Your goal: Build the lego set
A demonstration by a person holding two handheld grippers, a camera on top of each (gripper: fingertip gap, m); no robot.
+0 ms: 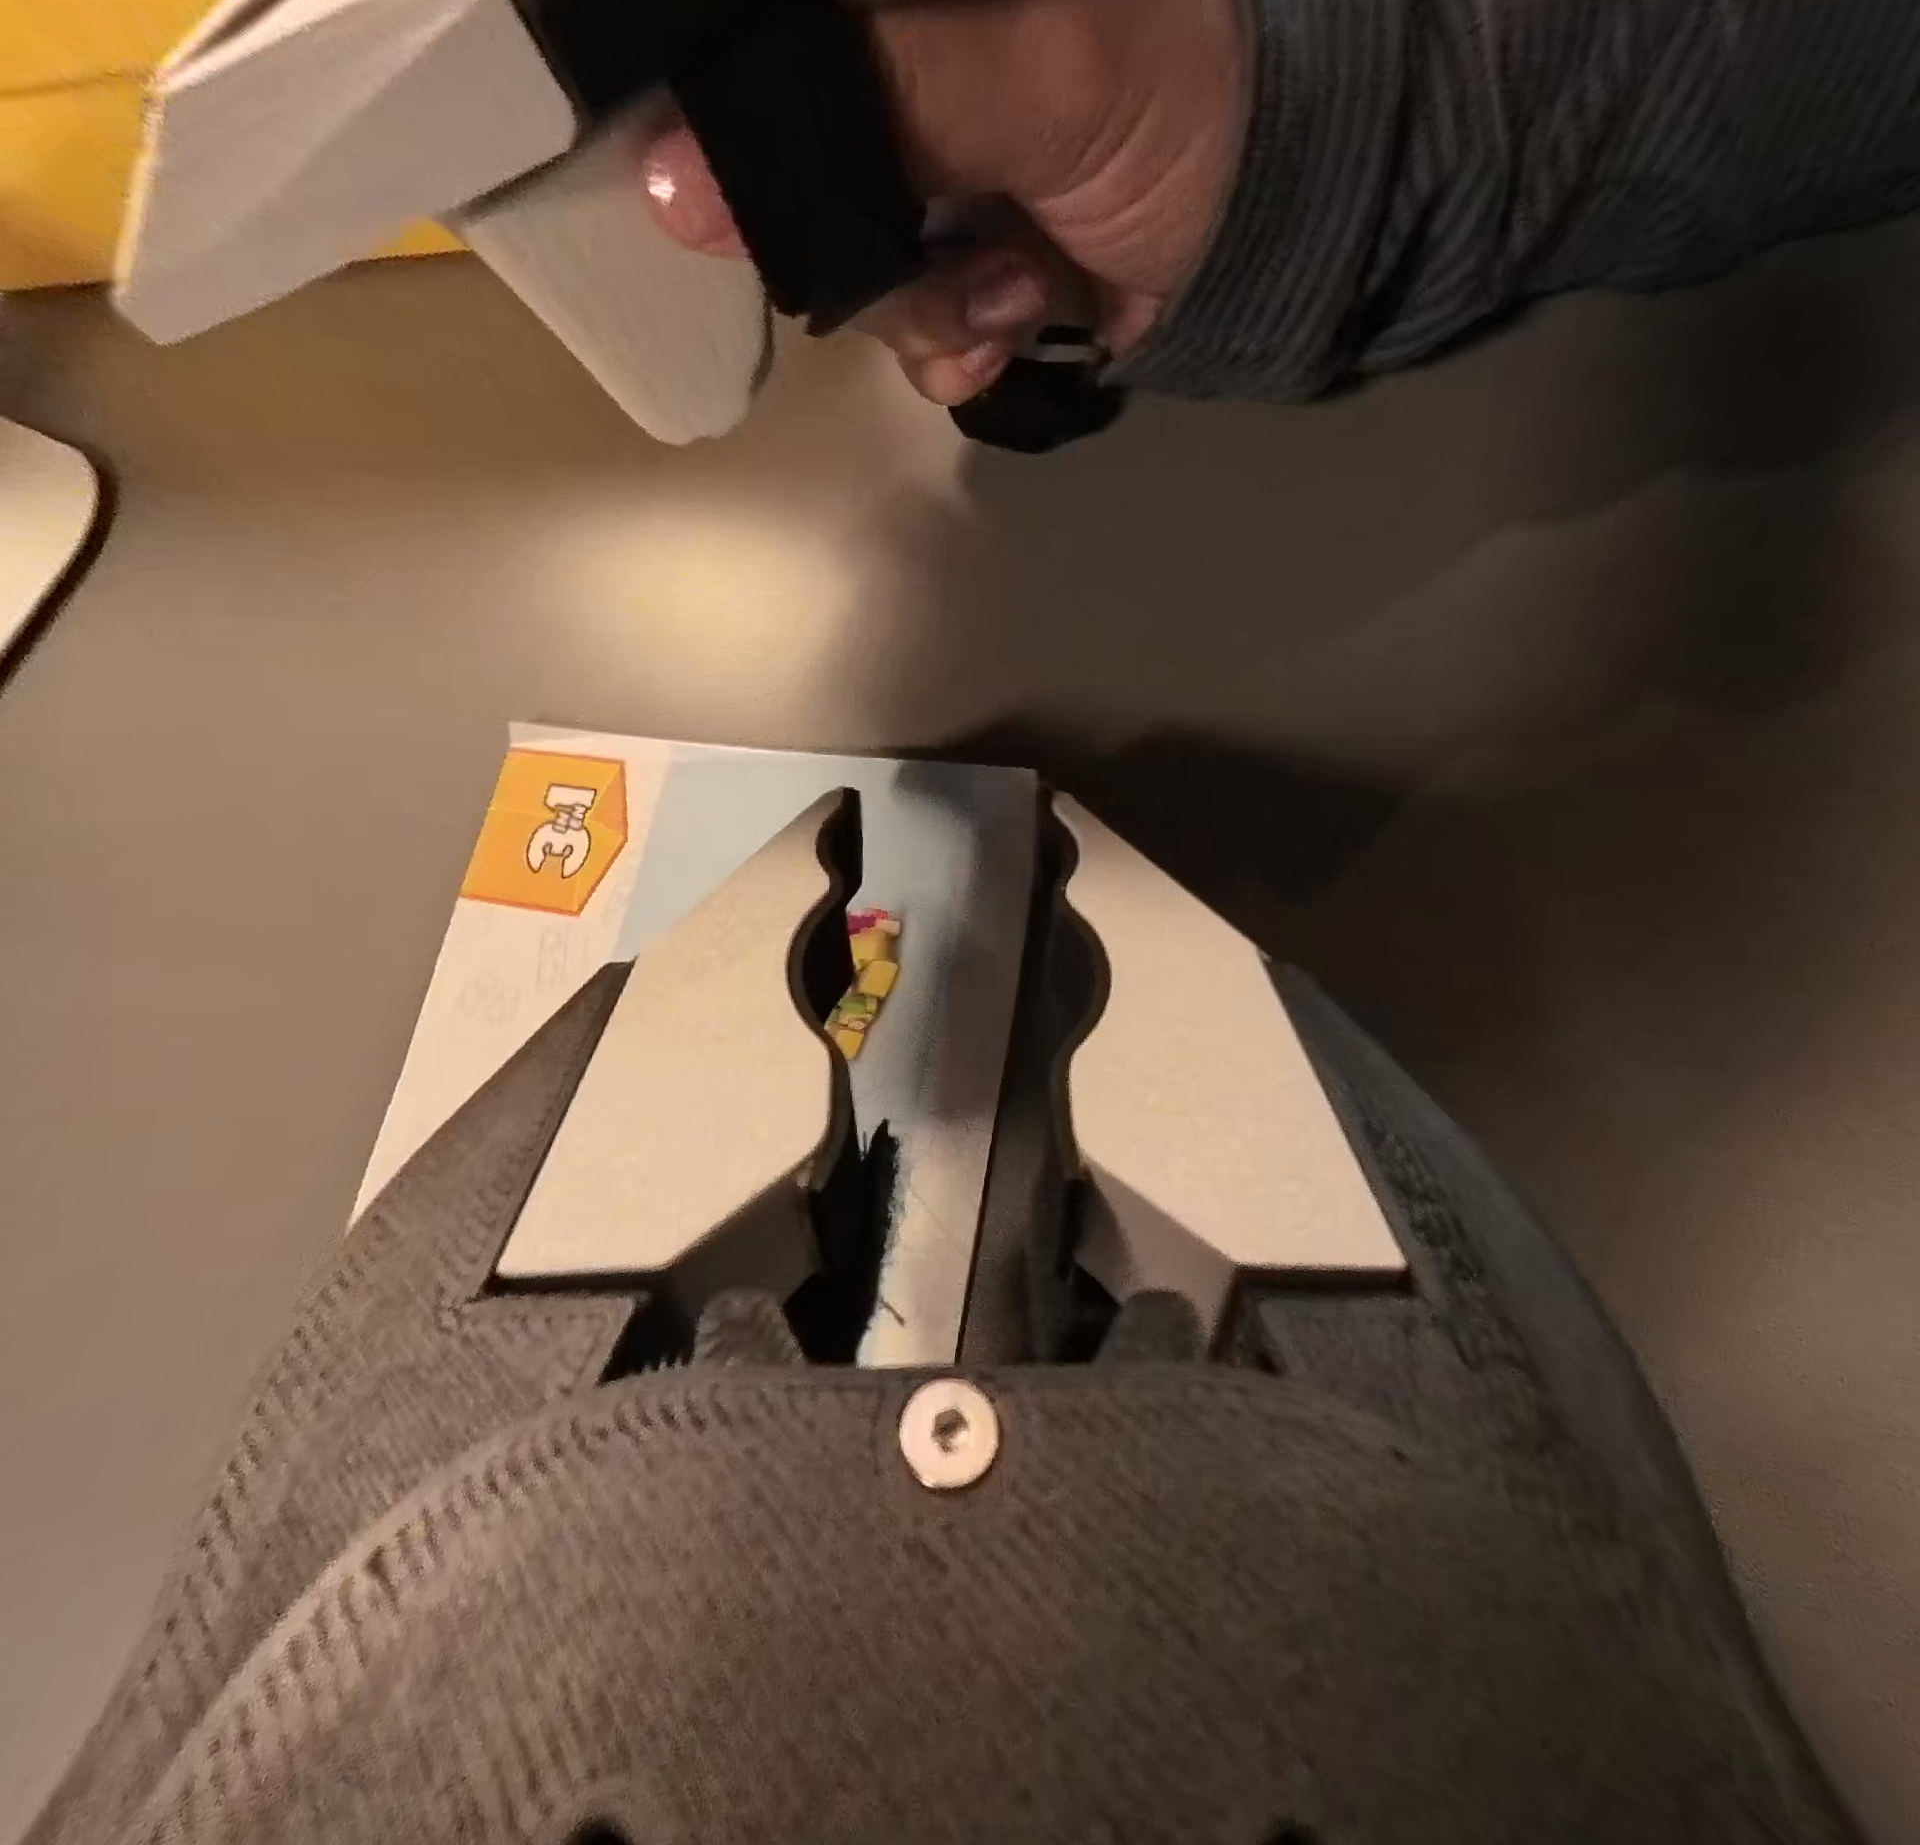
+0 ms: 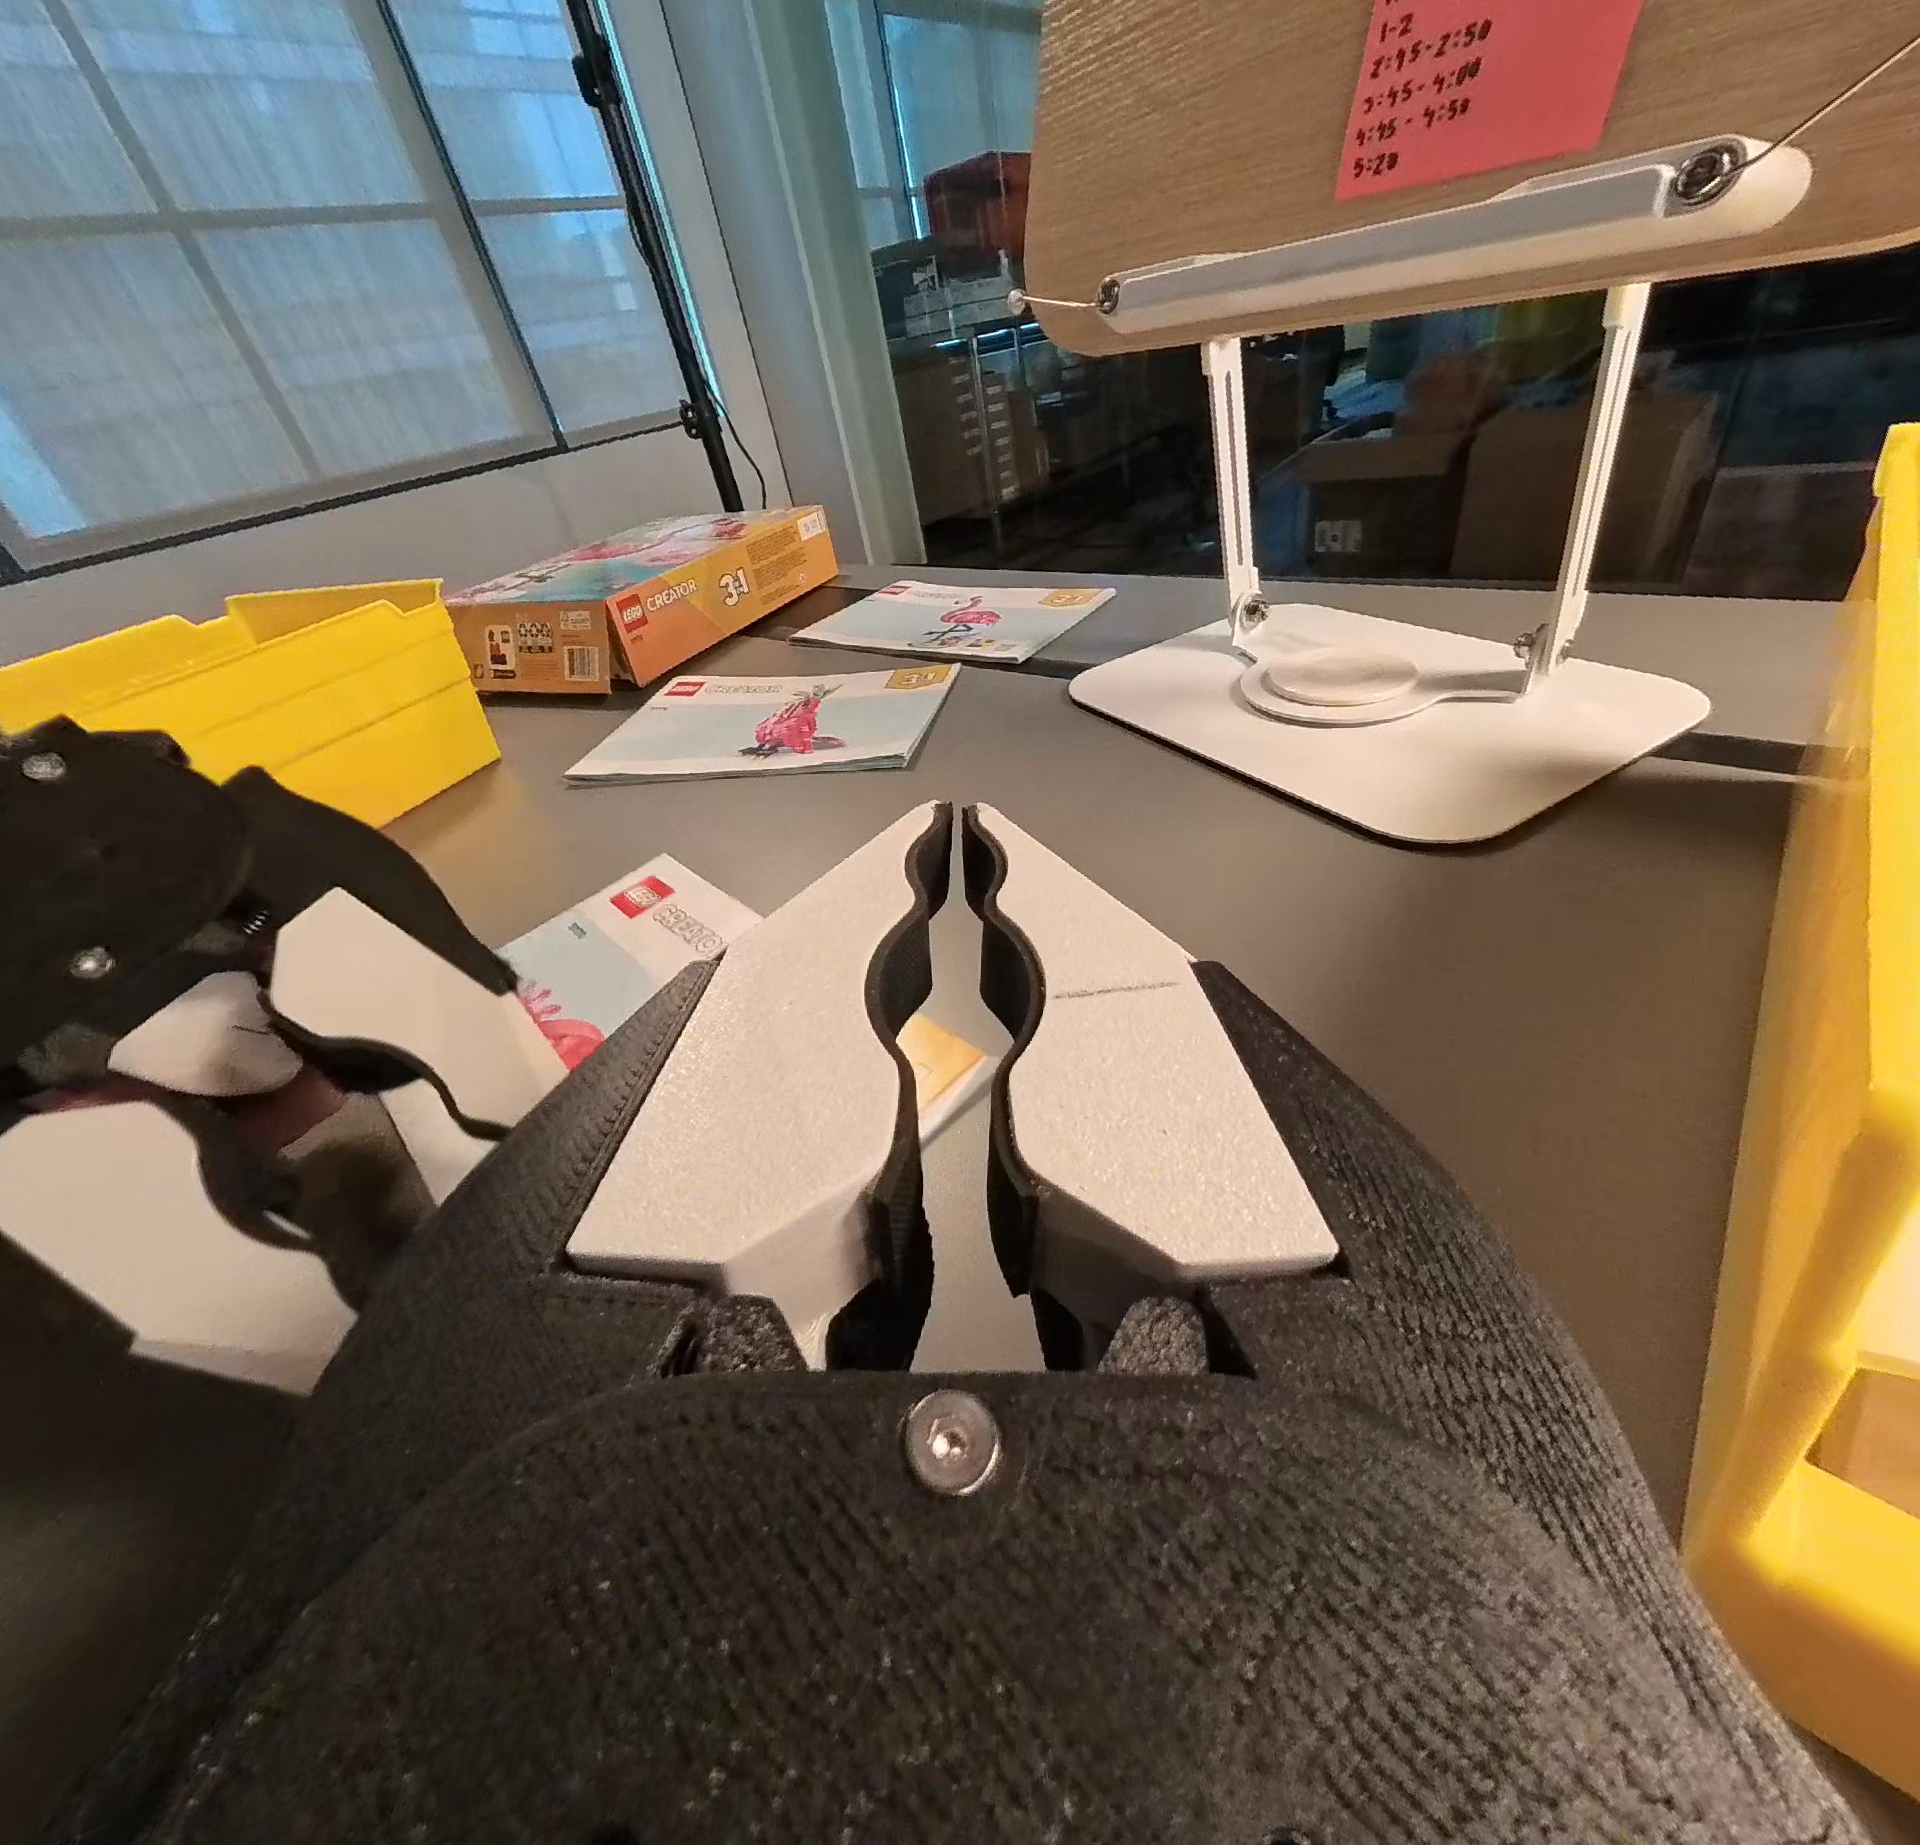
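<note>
The left hand-held gripper [image 1: 951, 808] straddled a thin, floppy instruction booklet [image 1: 540, 964], jaws apart; the right hand-held gripper [image 2: 957, 813] was closed, empty.

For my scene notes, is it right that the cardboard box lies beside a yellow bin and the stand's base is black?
The stand's base is white, not black, per the right wrist view; the cardboard box does lie beside a yellow bin.

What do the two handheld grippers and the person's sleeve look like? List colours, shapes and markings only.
Both the left gripper and the right gripper have a dark, ridged printed body with a silver hex screw, and two pale wedge-shaped fingers with black wavy inner pads. The hand on the other gripper wears a grey ribbed sleeve and black straps.
</note>
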